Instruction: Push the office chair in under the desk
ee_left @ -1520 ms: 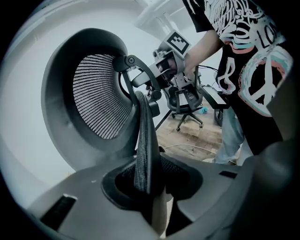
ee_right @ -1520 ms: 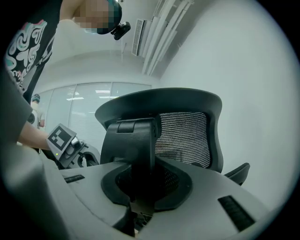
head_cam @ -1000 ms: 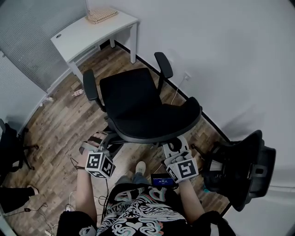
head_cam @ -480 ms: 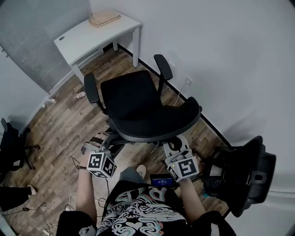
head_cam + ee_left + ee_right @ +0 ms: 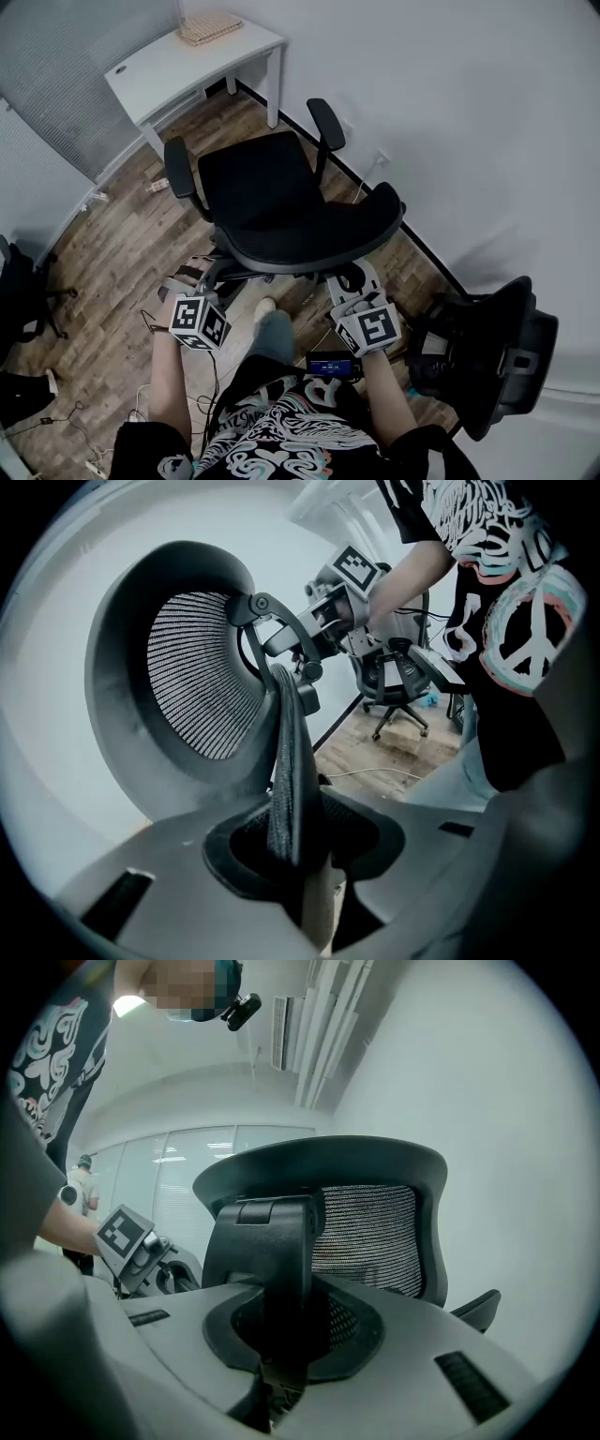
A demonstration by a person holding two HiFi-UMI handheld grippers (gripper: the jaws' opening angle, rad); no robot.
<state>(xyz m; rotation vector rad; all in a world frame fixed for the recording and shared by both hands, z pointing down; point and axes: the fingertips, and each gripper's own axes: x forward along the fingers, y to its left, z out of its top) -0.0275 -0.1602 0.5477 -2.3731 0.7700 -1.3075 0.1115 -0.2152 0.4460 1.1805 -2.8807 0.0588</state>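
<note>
The black mesh-backed office chair (image 5: 267,192) stands well apart from the white rectangular desk (image 5: 187,61), seat facing it, with the left gripper (image 5: 202,277) clamped on its backrest edge and the right gripper (image 5: 350,282) clamped on its rear support, so I judge that nearly the whole push is left to do.
</note>
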